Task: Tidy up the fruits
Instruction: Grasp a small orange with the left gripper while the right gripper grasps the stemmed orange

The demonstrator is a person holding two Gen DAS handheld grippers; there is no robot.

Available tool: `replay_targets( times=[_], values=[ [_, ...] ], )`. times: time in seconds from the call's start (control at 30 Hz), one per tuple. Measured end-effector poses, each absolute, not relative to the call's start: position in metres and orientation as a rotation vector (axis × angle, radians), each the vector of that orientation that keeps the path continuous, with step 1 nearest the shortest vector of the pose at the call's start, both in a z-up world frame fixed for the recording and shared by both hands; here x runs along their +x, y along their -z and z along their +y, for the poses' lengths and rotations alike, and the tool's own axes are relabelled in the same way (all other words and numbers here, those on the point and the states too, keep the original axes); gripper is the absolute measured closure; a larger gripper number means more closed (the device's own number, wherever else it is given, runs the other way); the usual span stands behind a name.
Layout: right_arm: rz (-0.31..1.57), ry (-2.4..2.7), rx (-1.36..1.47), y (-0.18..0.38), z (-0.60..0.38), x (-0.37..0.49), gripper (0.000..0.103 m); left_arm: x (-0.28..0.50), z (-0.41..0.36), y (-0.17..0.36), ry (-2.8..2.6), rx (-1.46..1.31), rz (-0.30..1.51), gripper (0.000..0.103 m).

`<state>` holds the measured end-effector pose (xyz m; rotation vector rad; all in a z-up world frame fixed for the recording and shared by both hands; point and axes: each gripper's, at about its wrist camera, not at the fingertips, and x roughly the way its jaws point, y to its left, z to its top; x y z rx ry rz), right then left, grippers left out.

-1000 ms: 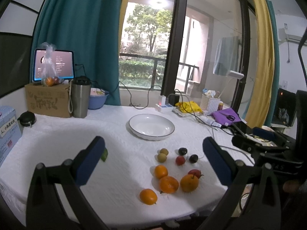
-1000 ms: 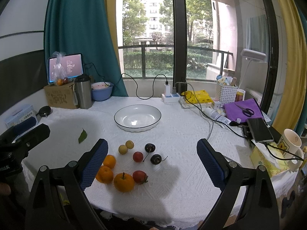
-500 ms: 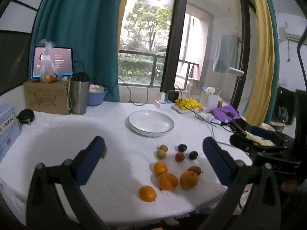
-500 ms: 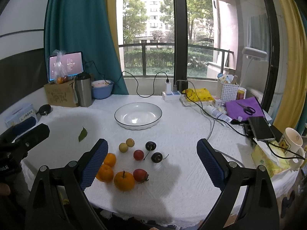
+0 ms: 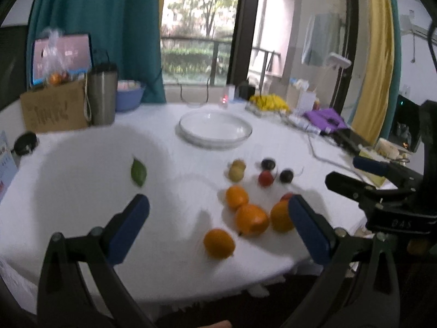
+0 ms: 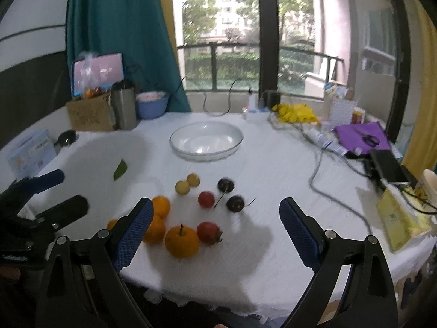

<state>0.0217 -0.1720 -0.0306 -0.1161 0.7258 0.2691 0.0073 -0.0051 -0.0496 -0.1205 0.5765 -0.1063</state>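
Several fruits lie near the front edge of the white table: oranges (image 5: 250, 219) (image 6: 181, 241), a red fruit with a calyx (image 6: 209, 232), a small red fruit (image 6: 206, 199), two dark cherries (image 6: 235, 203) and two yellow-green fruits (image 6: 182, 187). An empty white plate (image 6: 206, 141) (image 5: 215, 129) stands behind them. My left gripper (image 5: 217, 210) is open and empty above the oranges. My right gripper (image 6: 215, 213) is open and empty above the fruit cluster. Each gripper shows at the edge of the other's view.
A green leaf (image 6: 120, 169) lies left of the fruits. A steel tumbler (image 6: 124, 108), cardboard box (image 6: 91, 114), blue bowl (image 6: 151, 105) and tablet stand at the back left. Cables (image 6: 322, 188), a purple cloth, a phone, a tissue pack and a cup lie at the right.
Both grippers have tilted down and moved closer to the fruits, which now sit higher and larger in each view. Both stay open.
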Motion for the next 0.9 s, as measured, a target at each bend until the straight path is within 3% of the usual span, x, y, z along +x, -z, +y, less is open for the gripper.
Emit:
replay_targets(
  times=[0.17, 0.2, 0.33, 0.7, 0.73, 0.9],
  values=[
    [0.805, -0.300, -0.120, 0.056, -0.165, 0.028, 0.018, 0.018, -0.002, 0.078, 0.121, -0.133, 0.676, 0.002],
    [0.818, -0.301, -0.117, 0.061, -0.166, 0.029, 0.019, 0.020, -0.001, 0.083, 0.128, -0.138, 0.691, 0.009],
    [0.863, -0.313, -0.103, 0.075, -0.166, 0.032, 0.029, 0.027, -0.001, 0.101, 0.153, -0.150, 0.751, 0.020],
    [0.956, -0.418, -0.129, 0.101, -0.145, 0.040, 0.052, 0.040, -0.008, 0.113, 0.191, -0.117, 0.819, 0.063],
    [0.964, -0.424, -0.135, 0.103, -0.144, 0.041, 0.056, 0.040, -0.009, 0.113, 0.194, -0.112, 0.819, 0.065],
    [0.950, -0.437, -0.159, 0.104, -0.140, 0.044, 0.057, 0.042, -0.011, 0.112, 0.191, -0.108, 0.821, 0.066]
  ],
)
